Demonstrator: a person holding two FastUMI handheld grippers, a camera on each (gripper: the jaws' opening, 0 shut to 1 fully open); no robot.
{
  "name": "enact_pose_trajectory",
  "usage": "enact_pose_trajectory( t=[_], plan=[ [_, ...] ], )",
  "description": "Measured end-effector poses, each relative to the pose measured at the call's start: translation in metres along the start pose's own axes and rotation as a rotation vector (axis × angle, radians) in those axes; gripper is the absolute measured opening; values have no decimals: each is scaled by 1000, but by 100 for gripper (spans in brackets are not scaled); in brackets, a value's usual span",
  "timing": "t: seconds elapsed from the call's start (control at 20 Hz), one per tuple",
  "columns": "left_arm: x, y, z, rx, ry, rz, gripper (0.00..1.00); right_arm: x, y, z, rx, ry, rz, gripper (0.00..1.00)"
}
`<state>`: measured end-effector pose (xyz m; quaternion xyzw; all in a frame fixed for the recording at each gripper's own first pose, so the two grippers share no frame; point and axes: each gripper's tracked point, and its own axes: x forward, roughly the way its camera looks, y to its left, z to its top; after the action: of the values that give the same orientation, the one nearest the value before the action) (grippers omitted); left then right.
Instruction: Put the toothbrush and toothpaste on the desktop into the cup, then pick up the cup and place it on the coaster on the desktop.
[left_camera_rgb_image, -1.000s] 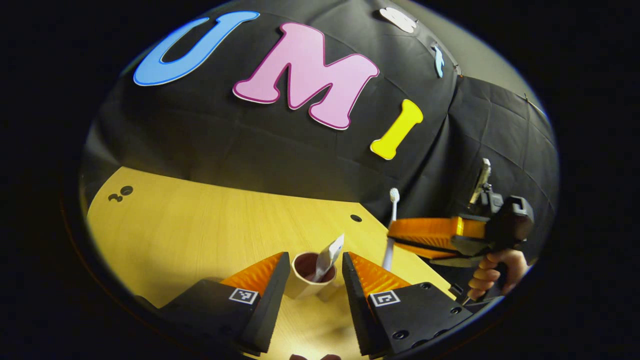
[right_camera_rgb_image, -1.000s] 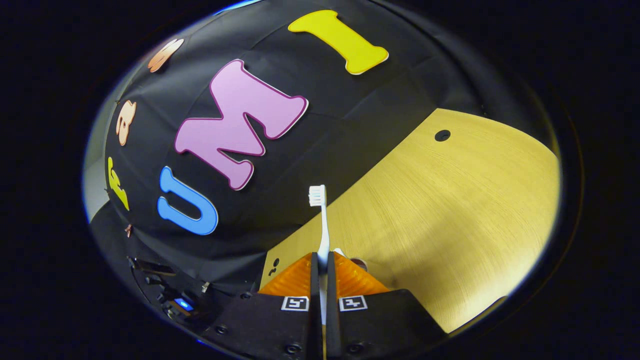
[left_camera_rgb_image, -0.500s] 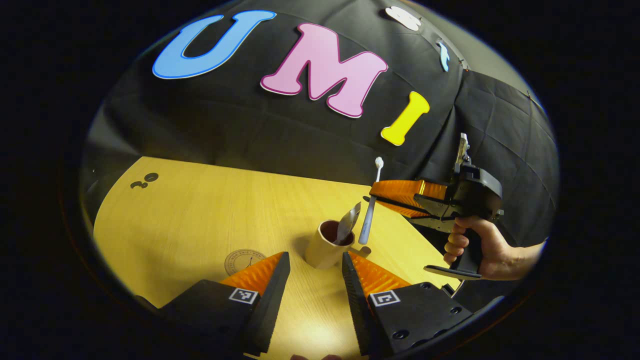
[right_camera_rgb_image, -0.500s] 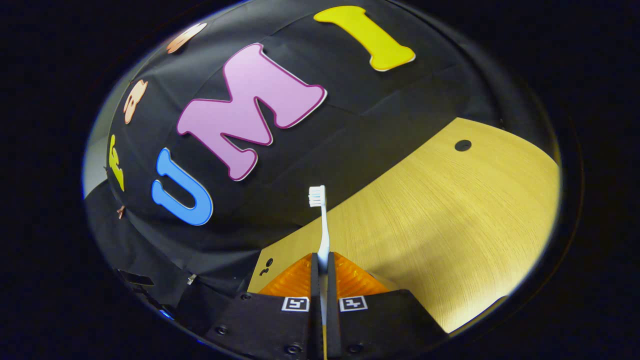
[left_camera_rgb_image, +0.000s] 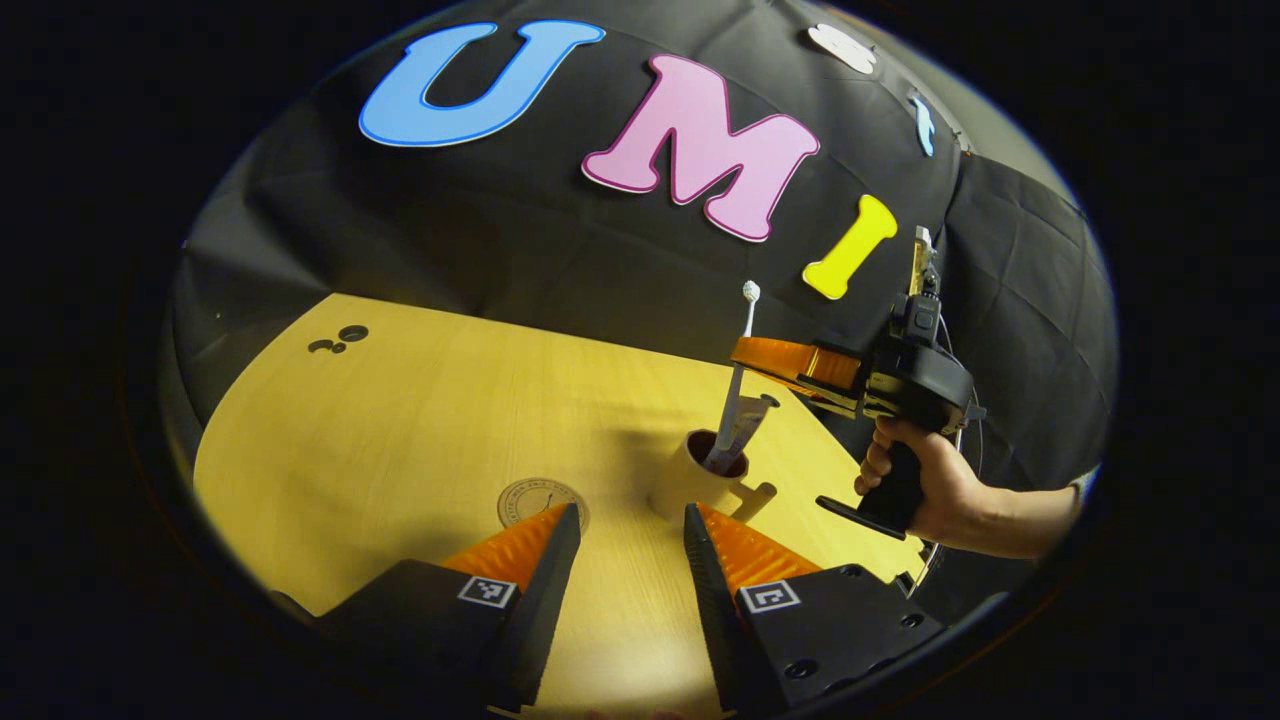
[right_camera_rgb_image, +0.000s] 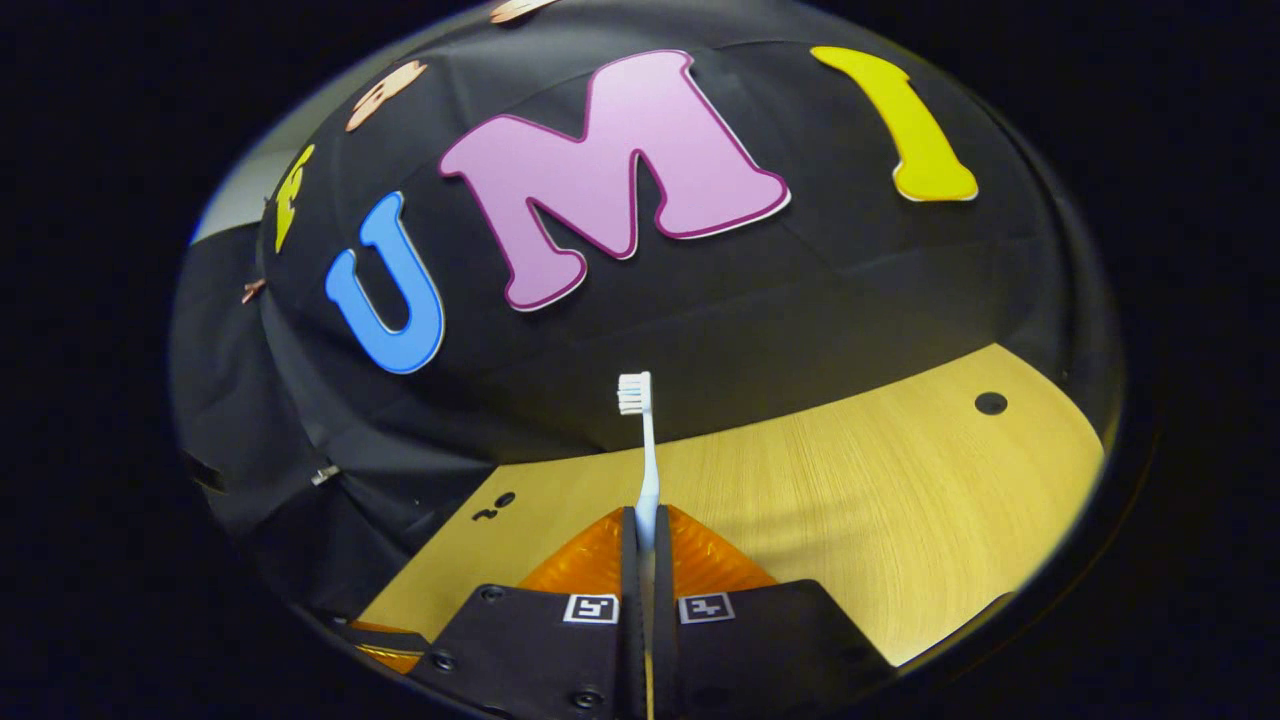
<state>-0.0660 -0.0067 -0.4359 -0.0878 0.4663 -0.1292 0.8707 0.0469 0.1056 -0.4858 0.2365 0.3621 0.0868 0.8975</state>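
A beige cup (left_camera_rgb_image: 686, 484) stands on the wooden desktop (left_camera_rgb_image: 420, 420) with the toothpaste tube (left_camera_rgb_image: 742, 428) leaning out of it. My right gripper (left_camera_rgb_image: 745, 352), held by a hand (left_camera_rgb_image: 925, 490), hovers above the cup, shut on the white toothbrush (left_camera_rgb_image: 744, 325). The brush stands upright, bristles up, its lower end down at the cup's mouth beside the tube. In the right gripper view the toothbrush (right_camera_rgb_image: 646, 440) rises from my shut right gripper (right_camera_rgb_image: 645, 528). My left gripper (left_camera_rgb_image: 625, 540) is open, a short way in front of the cup. The round coaster (left_camera_rgb_image: 535, 497) lies left of the cup, partly behind my left finger.
The black cloth wall closes the desk's far side. Small cable holes sit in the desktop at the far left (left_camera_rgb_image: 340, 340) and in the right gripper view at the far right (right_camera_rgb_image: 990, 403). The desk's right edge runs close behind the cup.
My left gripper has drawn back from around the cup, still open. The right gripper has carried the toothbrush leftward to over the cup and turned to face the wall more squarely.
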Motion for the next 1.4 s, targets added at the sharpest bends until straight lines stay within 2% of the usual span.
enact_pose_trajectory(
  t=[0.2, 0.35, 1.4],
  plan=[
    [-7, 8, -11, -27, 12, 23, 67, 2, 4, -15, -131, 9, 27, 7],
    [-9, 11, -16, -33, 19, 37, 66, 4, 1, -23, -178, 20, 21, 7],
    [-9, 20, -17, -61, 11, 67, 66, -19, 5, -27, -194, 65, 8, 13]
  ],
)
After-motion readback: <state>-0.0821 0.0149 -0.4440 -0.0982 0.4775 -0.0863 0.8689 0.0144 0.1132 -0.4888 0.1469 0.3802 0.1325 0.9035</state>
